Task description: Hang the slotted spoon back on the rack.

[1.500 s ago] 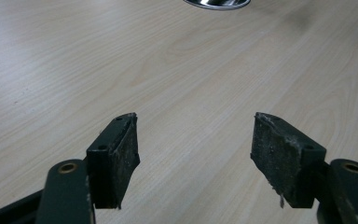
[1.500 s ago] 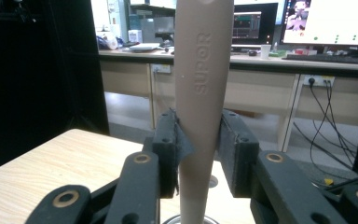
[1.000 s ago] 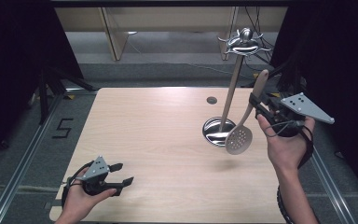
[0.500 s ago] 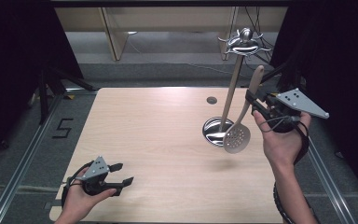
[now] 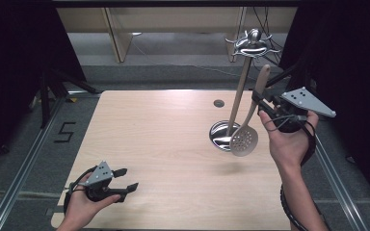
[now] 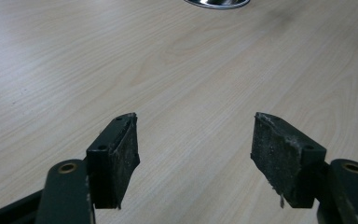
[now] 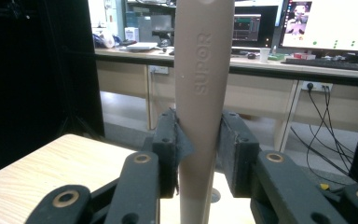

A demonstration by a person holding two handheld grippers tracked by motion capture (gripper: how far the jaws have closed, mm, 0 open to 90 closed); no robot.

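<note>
Right gripper view: jaws clamp skimmer handle (image 7: 204, 93).

Right gripper (image 7: 198, 156) with black jaws clamped on a beige handle (image 7: 204, 84) marked SUPOR, handle upright between the pads, pale wooden table (image 7: 51, 161) below at left, desk (image 7: 261, 65) with monitors (image 7: 328, 23) behind, cables (image 7: 324, 140) hanging at right

The surface (image 5: 164, 144) is pale matt wood grain. The skimmer (image 5: 244, 139) looks smooth beige plastic. The rack (image 5: 241, 86) is glossy metal. Tong pads (image 6: 121, 149) look rough, worn black rubber.
</note>
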